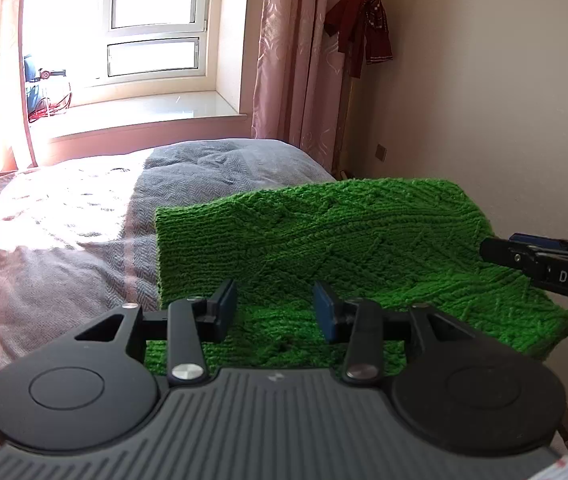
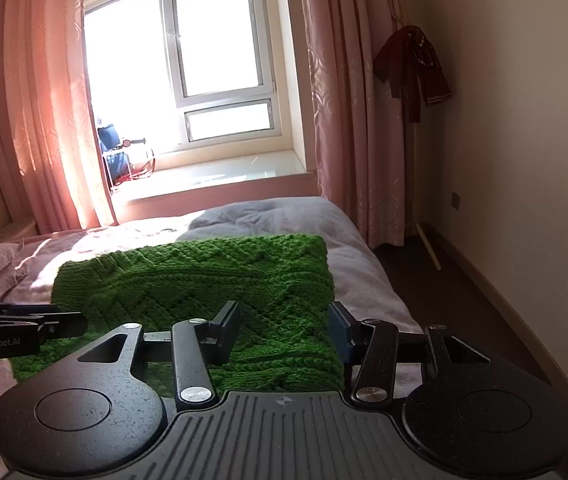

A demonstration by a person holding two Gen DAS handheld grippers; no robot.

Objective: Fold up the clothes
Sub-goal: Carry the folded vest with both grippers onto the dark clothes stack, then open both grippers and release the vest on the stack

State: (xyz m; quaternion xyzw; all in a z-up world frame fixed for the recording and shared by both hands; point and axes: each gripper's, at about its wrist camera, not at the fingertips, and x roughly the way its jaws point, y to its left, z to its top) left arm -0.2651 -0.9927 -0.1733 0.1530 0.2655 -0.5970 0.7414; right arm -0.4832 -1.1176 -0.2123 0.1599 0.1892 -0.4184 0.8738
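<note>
A green cable-knit garment (image 1: pixel 324 240) lies folded in layers on the bed near its right edge, and shows in the right wrist view as the same green knit (image 2: pixel 204 280). My left gripper (image 1: pixel 276 308) hovers open over the garment's near part, with nothing between its blue pads. My right gripper (image 2: pixel 284 332) is open too, its fingers straddling the garment's near right corner without closing on it. Each view shows the other tool: the right gripper (image 1: pixel 492 246) at the garment's right side, the left gripper (image 2: pixel 82 322) at its left side.
The bed (image 1: pixel 64 240) has a pink and grey cover. Beyond it are a bright window sill (image 2: pixel 224 176) and pink curtains (image 2: pixel 336 120). A dark red garment (image 2: pixel 412 68) hangs on a stand by the wall. Dark floor (image 2: pixel 464 300) runs along the bed's right side.
</note>
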